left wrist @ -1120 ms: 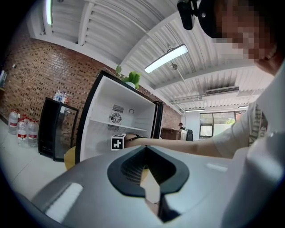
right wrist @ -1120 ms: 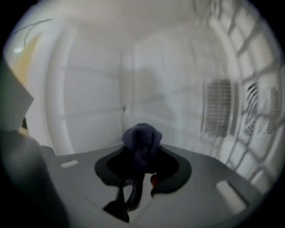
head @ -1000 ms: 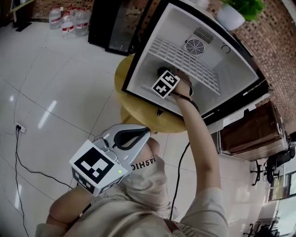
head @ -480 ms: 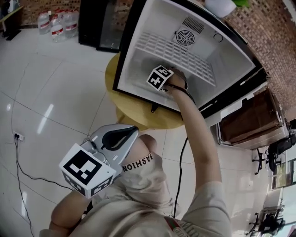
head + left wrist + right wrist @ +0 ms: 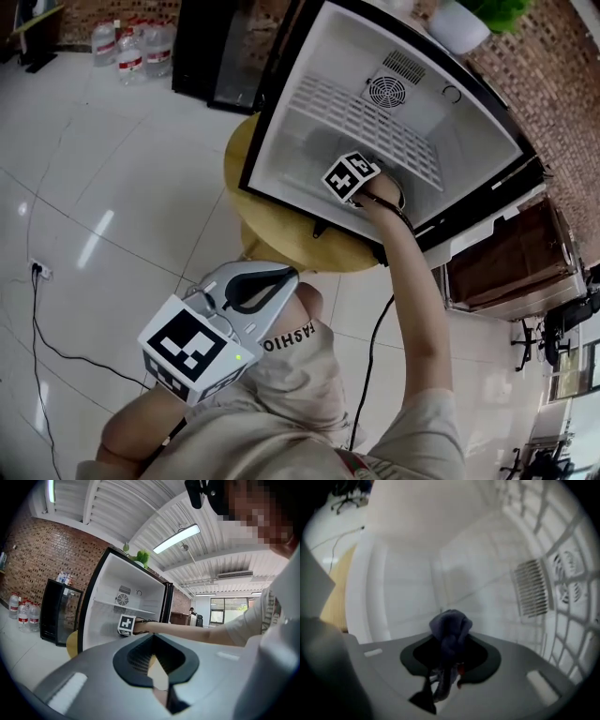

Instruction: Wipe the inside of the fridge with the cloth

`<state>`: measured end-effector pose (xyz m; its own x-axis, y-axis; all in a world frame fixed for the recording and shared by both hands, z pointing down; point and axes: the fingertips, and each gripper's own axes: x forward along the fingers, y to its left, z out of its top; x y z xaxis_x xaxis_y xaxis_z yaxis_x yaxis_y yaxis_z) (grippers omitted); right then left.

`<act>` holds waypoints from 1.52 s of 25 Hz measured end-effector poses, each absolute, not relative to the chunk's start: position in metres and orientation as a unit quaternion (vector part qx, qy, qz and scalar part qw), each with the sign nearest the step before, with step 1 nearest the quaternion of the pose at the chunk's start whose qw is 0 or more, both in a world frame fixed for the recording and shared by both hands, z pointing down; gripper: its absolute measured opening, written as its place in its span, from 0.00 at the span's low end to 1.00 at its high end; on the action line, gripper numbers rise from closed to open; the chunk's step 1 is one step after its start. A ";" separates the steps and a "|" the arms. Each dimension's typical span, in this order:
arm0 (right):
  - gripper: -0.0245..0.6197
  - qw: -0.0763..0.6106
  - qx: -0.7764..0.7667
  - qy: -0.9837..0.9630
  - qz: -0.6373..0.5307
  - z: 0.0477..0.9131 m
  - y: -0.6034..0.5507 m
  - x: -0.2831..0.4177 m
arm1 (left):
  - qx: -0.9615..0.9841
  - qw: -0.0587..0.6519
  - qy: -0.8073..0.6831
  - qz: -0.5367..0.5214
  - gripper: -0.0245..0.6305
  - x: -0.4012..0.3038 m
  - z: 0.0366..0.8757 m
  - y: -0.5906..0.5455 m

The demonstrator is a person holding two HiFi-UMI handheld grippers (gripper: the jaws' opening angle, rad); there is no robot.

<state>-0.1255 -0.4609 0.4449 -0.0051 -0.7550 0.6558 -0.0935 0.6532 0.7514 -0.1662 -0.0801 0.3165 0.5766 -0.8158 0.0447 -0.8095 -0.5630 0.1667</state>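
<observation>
The small white fridge [image 5: 487, 141] stands open on a round table, with a wire shelf [image 5: 366, 117] and a fan grille [image 5: 386, 91] inside. My right gripper [image 5: 349, 174] reaches in below the shelf, near the front of the fridge floor. Its jaws are shut on a bunched dark blue cloth [image 5: 450, 625], which sticks out past the right gripper [image 5: 449, 660] toward the white inner wall. My left gripper [image 5: 267, 281] is held low beside the person's shorts, outside the fridge. Seen from the left gripper [image 5: 153, 660], its jaws are shut and empty and the fridge [image 5: 105, 616] lies ahead.
The round yellow wooden table [image 5: 281, 234] carries the fridge. A black cable [image 5: 370, 356] hangs from it to the tiled floor. A black glass-door cooler [image 5: 220, 47] and water bottles [image 5: 131, 47] stand behind. A wooden cabinet [image 5: 506, 262] is at the right.
My right gripper, with the cloth, has slid rightward along the front of the fridge floor. The left gripper has stayed where it was.
</observation>
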 end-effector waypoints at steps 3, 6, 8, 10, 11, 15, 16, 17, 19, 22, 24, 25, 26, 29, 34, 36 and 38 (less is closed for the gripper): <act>0.21 0.485 0.267 -0.804 -0.220 0.423 -0.414 -0.223 | 0.885 0.089 -0.456 -0.019 0.04 -0.166 0.319 -0.079; 0.21 0.441 0.181 -0.864 -0.160 0.440 -0.384 -0.280 | 0.888 0.095 -0.449 -0.017 0.04 -0.162 0.323 -0.079; 0.21 0.457 0.166 -0.858 -0.168 0.457 -0.385 -0.292 | 0.890 0.097 -0.446 -0.016 0.04 -0.160 0.323 -0.079; 0.21 0.465 0.163 -0.853 -0.169 0.466 -0.388 -0.292 | 0.890 0.098 -0.445 -0.016 0.04 -0.160 0.324 -0.079; 0.21 0.470 0.168 -0.851 -0.163 0.467 -0.391 -0.284 | 0.890 0.099 -0.444 -0.016 0.04 -0.159 0.325 -0.079; 0.21 0.537 0.250 -0.792 -0.148 0.467 -0.421 -0.196 | 0.894 0.103 -0.435 -0.015 0.04 -0.155 0.327 -0.078; 0.21 0.559 0.282 -0.766 -0.143 0.467 -0.430 -0.166 | 0.895 0.105 -0.433 -0.015 0.04 -0.154 0.328 -0.077; 0.21 0.586 0.313 -0.734 -0.138 0.468 -0.438 -0.136 | 0.896 0.106 -0.430 -0.015 0.04 -0.151 0.328 -0.077; 0.21 0.652 0.357 -0.655 -0.137 0.471 -0.447 -0.080 | 0.901 0.107 -0.420 -0.011 0.04 -0.144 0.329 -0.076; 0.21 0.724 0.356 -0.572 -0.146 0.477 -0.448 -0.042 | 0.904 0.114 -0.413 -0.008 0.04 -0.137 0.333 -0.078; 0.21 0.729 0.341 -0.570 -0.164 0.475 -0.446 -0.049 | 0.903 0.116 -0.413 -0.008 0.04 -0.134 0.334 -0.079; 0.21 0.710 0.337 -0.591 -0.179 0.468 -0.443 -0.062 | 0.903 0.115 -0.413 -0.008 0.04 -0.133 0.333 -0.079; 0.21 0.673 0.336 -0.629 -0.194 0.458 -0.437 -0.084 | 0.904 0.113 -0.413 -0.008 0.04 -0.134 0.331 -0.079; 0.21 0.501 0.287 -0.796 -0.180 0.427 -0.392 -0.192 | 0.902 0.112 -0.418 -0.005 0.04 -0.142 0.331 -0.080; 0.21 0.422 0.120 -0.887 -0.145 0.461 -0.317 -0.310 | 0.898 0.130 -0.420 -0.001 0.04 -0.142 0.344 -0.082; 0.21 0.450 0.142 -0.868 -0.154 0.467 -0.327 -0.296 | 0.899 0.128 -0.419 -0.002 0.04 -0.139 0.343 -0.082; 0.21 0.479 0.189 -0.848 -0.126 0.467 -0.345 -0.257 | 0.900 0.124 -0.418 -0.001 0.04 -0.136 0.342 -0.082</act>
